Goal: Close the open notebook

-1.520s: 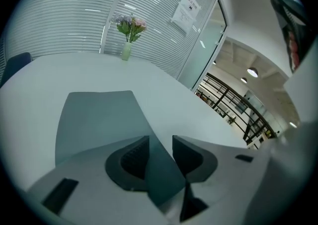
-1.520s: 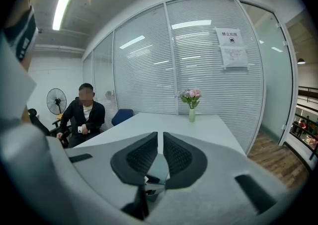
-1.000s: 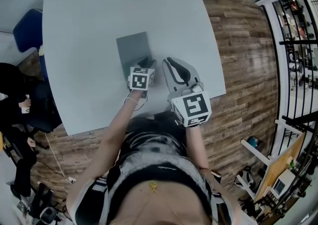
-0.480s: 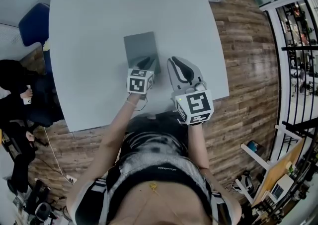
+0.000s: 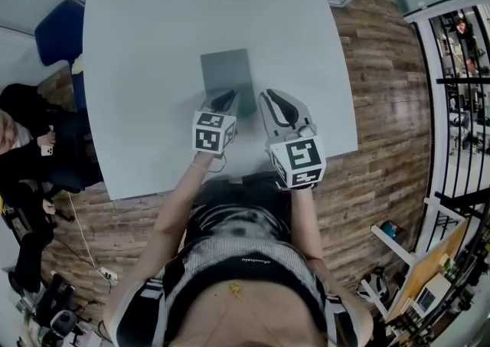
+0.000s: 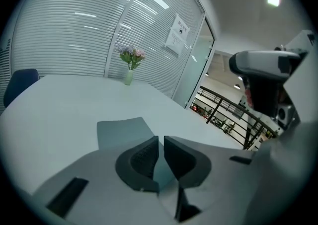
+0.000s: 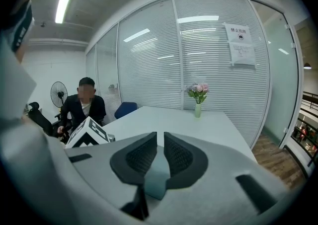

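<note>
The grey notebook (image 5: 227, 77) lies closed and flat on the white table (image 5: 138, 70); in the left gripper view the notebook (image 6: 124, 132) sits just beyond the jaws. My left gripper (image 5: 224, 99) hovers over its near edge, a little above it. Its jaws are closing, down to a narrow slit, with nothing between them (image 6: 161, 142). My right gripper (image 5: 279, 100) hangs just right of the notebook, off the cover, and its jaws (image 7: 160, 142) stand shut and empty. The left gripper's marker cube (image 7: 87, 134) shows at the left of the right gripper view.
A small vase of flowers (image 6: 128, 76) stands at the table's far edge. A person (image 5: 23, 131) sits off the table's left side by a blue chair (image 5: 57, 31). Wood floor and a black railing (image 5: 459, 70) lie to the right.
The left gripper has lifted and drawn back from the notebook's near edge, and its jaws have narrowed. The notebook stays flat. The right gripper has barely shifted.
</note>
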